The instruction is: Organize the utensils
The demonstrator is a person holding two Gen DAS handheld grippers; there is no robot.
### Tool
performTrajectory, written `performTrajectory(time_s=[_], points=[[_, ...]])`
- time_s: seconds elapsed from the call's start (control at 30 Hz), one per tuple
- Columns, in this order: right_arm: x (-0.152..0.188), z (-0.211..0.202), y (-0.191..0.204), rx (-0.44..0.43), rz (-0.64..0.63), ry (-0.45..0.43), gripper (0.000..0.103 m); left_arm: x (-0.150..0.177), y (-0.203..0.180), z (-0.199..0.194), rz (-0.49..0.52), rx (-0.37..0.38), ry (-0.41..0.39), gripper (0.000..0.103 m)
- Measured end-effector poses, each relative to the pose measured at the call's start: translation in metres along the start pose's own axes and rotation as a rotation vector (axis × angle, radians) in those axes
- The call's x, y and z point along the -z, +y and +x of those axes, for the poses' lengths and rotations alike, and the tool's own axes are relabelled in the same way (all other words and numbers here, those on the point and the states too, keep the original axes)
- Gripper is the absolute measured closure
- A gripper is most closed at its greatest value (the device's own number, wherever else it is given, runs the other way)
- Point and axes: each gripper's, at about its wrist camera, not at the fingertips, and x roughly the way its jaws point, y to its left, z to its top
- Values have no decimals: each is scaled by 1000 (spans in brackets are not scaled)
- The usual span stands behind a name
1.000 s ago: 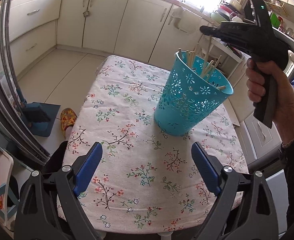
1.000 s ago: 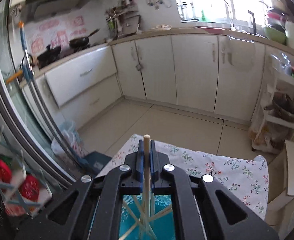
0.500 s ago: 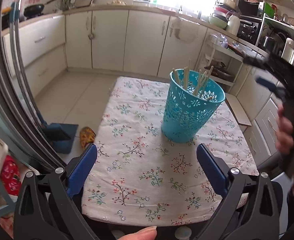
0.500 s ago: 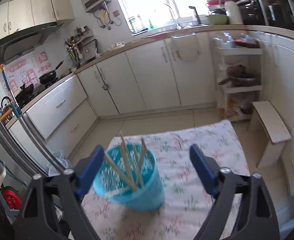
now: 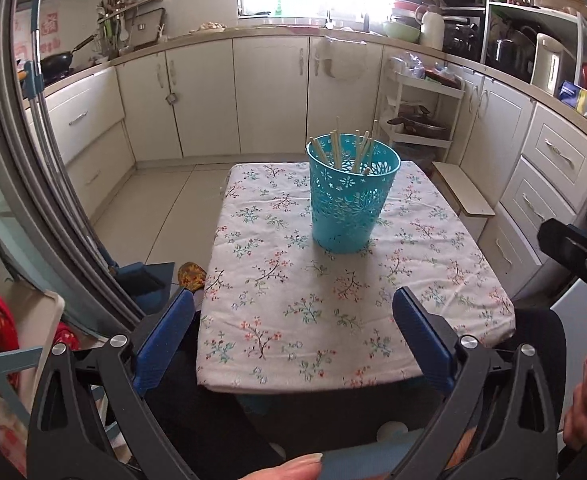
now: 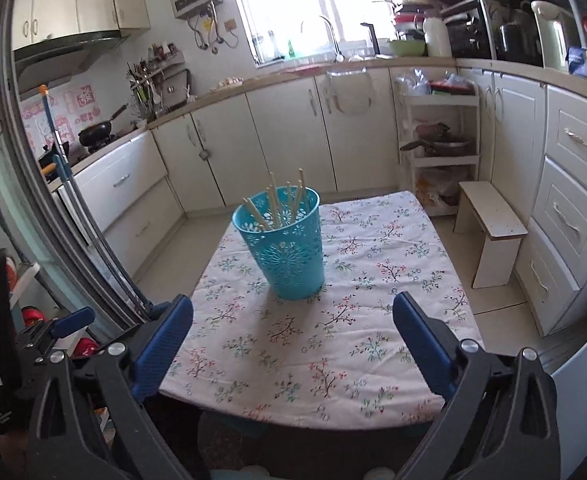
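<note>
Turquoise basket (image 5: 351,196): perforated plastic with cut-out flower patterns, tapering toward its base, standing upright on the far half of the table (image 5: 345,304).
Chopsticks (image 5: 336,145): pale wooden sticks leaning at different angles inside the basket, tips rising above its rim; also seen from the right wrist (image 6: 272,204).
Left gripper (image 5: 293,332): blue-padded fingers spread wide with nothing between them, held back at the table's near edge, well apart from the basket.
Right gripper (image 6: 293,334): jaws likewise wide apart and empty, at the near edge, the basket ahead and a little to the left (image 6: 283,246).
Table covering: white cloth printed with small floral sprigs, bare between grippers and basket.
Surroundings: cream cabinets (image 5: 269,96) behind the table, a white shelf trolley (image 6: 439,156) and a low wooden stool (image 6: 489,224) to the right, a wok (image 6: 97,134) on the stove at left.
</note>
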Motion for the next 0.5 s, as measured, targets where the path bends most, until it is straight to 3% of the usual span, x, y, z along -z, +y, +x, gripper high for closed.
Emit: performTrajectory(time_s=[0.2, 0.5], points=[[28, -37, 20, -20, -28, -47, 7, 19, -2, -29, 2, -98, 19, 7], [58, -55, 26, 21, -10, -41, 7, 47, -2, -62, -25, -63, 6, 7]])
